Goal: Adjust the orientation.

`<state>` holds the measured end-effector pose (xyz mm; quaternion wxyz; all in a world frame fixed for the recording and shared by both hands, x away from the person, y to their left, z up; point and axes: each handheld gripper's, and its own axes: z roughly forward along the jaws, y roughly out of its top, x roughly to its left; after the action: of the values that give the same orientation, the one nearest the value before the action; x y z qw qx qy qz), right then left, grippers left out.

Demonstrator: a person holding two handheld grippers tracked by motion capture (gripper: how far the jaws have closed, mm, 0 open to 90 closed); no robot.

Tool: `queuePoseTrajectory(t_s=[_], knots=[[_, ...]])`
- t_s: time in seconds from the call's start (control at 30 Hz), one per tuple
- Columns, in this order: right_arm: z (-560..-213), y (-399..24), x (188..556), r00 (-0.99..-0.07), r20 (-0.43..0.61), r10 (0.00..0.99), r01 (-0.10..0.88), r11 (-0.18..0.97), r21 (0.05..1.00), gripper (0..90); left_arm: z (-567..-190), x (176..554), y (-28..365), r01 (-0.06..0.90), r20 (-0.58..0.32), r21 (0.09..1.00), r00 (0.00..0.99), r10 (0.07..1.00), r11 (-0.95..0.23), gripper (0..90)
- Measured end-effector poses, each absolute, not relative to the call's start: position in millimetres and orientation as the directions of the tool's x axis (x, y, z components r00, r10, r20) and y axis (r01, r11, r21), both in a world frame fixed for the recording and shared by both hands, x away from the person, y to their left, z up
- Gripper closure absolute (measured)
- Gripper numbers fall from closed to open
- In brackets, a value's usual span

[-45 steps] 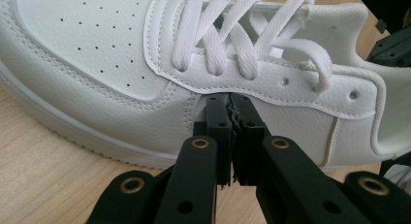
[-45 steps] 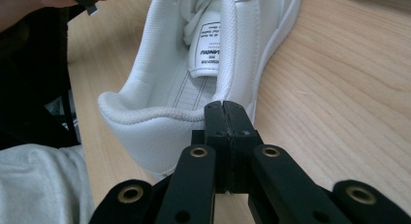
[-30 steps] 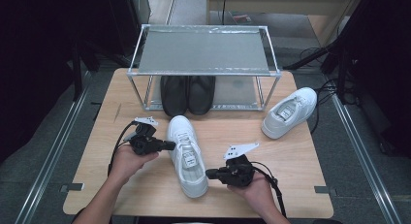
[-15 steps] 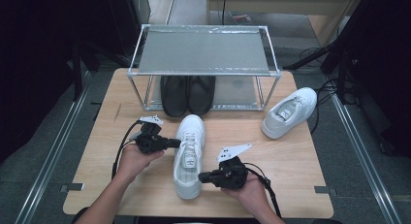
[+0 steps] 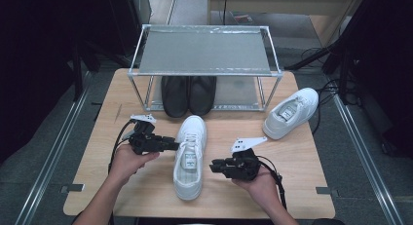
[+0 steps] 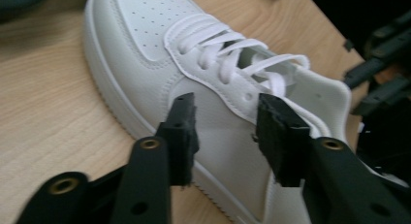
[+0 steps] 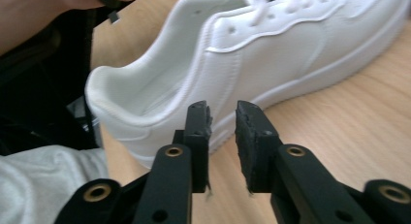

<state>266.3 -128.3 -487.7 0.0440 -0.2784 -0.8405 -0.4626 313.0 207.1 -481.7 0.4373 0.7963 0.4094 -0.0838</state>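
Where grippers gape, sneaker [image 5: 190,157] between

Black shoes [image 5: 189,94] under metal rack [image 5: 204,52]; second sneaker [image 5: 291,112] right.

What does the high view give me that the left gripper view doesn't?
High view alone: the metal rack with black shoes under it, a second white shoe at the table's right, and the right gripper, open beside the near shoe's heel. Left gripper view alone: the left gripper, jaws just opened, apart at the shoe's side. Both: the near white shoe on the wooden table.
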Motion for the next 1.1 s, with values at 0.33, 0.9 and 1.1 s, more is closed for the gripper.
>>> queuePoseTrajectory(t_s=[0.33, 0.9, 1.1], knots=[[-483, -150, 282, -0.810, 0.328, 0.486, 0.533, 0.378, 0.757, 69.0, -478, 307, 207, 0.702, -0.456, 0.639, 0.674, 0.581, -0.313, 45.6], [-462, -204, 303, -0.754, 0.295, 0.587, 0.537, 0.294, 0.790, 66.4, -477, 306, 209, 0.690, -0.444, 0.651, 0.684, 0.579, -0.316, 41.1], [-456, -229, 315, -0.720, 0.279, 0.636, 0.543, 0.264, 0.797, 64.4, -476, 305, 207, 0.687, -0.436, 0.646, 0.690, 0.578, -0.333, 40.2]])
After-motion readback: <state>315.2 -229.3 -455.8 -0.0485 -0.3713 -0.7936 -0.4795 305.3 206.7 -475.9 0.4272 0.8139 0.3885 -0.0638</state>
